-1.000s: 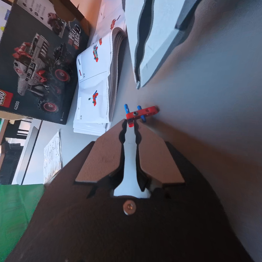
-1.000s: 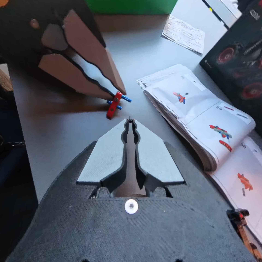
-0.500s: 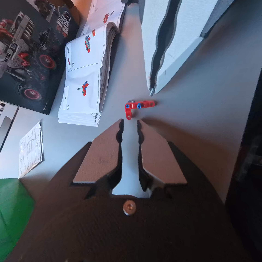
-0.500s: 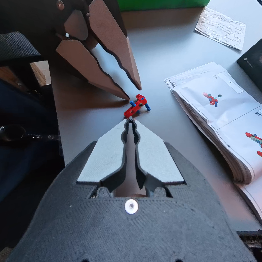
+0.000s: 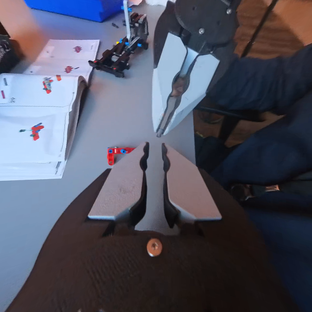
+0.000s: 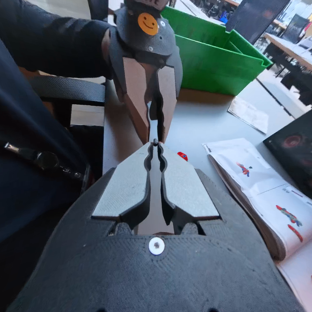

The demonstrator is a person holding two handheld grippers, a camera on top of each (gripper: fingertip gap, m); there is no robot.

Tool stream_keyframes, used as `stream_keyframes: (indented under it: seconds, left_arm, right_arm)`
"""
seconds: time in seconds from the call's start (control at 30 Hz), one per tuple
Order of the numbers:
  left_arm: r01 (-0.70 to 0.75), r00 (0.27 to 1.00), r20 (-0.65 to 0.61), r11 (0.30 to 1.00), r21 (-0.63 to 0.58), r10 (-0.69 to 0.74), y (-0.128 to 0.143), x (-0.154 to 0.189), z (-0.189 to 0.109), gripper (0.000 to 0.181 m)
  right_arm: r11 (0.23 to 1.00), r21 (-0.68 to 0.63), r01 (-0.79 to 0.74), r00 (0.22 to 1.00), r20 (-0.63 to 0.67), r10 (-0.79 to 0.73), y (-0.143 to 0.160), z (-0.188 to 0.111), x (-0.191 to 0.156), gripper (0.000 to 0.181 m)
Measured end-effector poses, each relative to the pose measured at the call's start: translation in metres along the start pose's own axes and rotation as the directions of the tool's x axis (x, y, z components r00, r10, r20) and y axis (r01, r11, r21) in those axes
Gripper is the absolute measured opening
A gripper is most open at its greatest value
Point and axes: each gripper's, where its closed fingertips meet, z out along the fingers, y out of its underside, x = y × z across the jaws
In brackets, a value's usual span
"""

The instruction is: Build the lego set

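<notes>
Left wrist view: left tongs [image 5: 155, 146] parted and empty above the grey tabletop [image 5: 118, 108]; red L-shaped piece [image 5: 116, 154] with blue pins lies beside their left tip, near the open instruction booklet [image 5: 33, 118]. Right wrist view: right tongs [image 6: 155, 144] pinch a small dark pin [image 6: 155, 141].

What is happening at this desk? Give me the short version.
A person is building a Lego set with a two-finger gripper in each hand. The right gripper is shut on a small dark pin. The left gripper is open and holds nothing. A red L-shaped piece with blue pins lies on the grey table, beside the open instruction booklet. A dark, partly built chassis sits farther back.
</notes>
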Motion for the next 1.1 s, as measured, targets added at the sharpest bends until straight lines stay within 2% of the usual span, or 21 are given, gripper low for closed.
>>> stream_keyframes:
  seconds: [0.03,0.3,0.4,0.6,0.67,0.9,1.1]
  left_arm:
    - [0.014,1.0,-0.025,1.0,0.012,-0.013,0.0,0.002,-0.001,0.012]
    - [0.16,0.961,-0.241,0.983,0.091,-0.134,-0.012,0.021,-0.01,0.011]
    - [0.201,0.948,-0.271,0.974,0.105,-0.167,-0.015,0.021,-0.011,0.003]
    - [0.237,0.945,-0.255,0.966,0.099,-0.206,-0.012,0.015,-0.013,0.007]
    - [0.254,0.934,-0.283,0.963,0.092,-0.219,-0.012,0.018,-0.014,0.01]
    - [0.264,0.929,-0.295,0.959,0.105,-0.224,-0.015,0.021,-0.014,0.002]
    - [0.228,0.944,-0.28,0.96,0.165,-0.176,-0.022,0.02,-0.016,0.002]
  right_arm:
    - [1.0,-0.002,0.017,1.0,0.006,-0.017,-0.001,-0.001,-0.002,0.002]
    - [0.989,-0.032,0.142,0.99,0.011,-0.141,0.0,0.001,-0.013,0.002]
    - [0.986,-0.015,0.169,0.986,-0.002,-0.169,-0.003,0.001,-0.015,0.002]
    - [0.972,-0.036,0.232,0.97,-0.061,-0.234,-0.008,-0.001,-0.012,0.002]
    - [0.97,-0.027,0.243,0.967,-0.067,-0.244,-0.012,-0.001,-0.014,0.002]
    - [0.965,-0.039,0.26,0.961,-0.081,-0.263,-0.012,0.0,-0.014,0.002]
    - [0.988,0.02,0.155,0.987,-0.045,-0.154,-0.016,-0.004,-0.012,0.002]
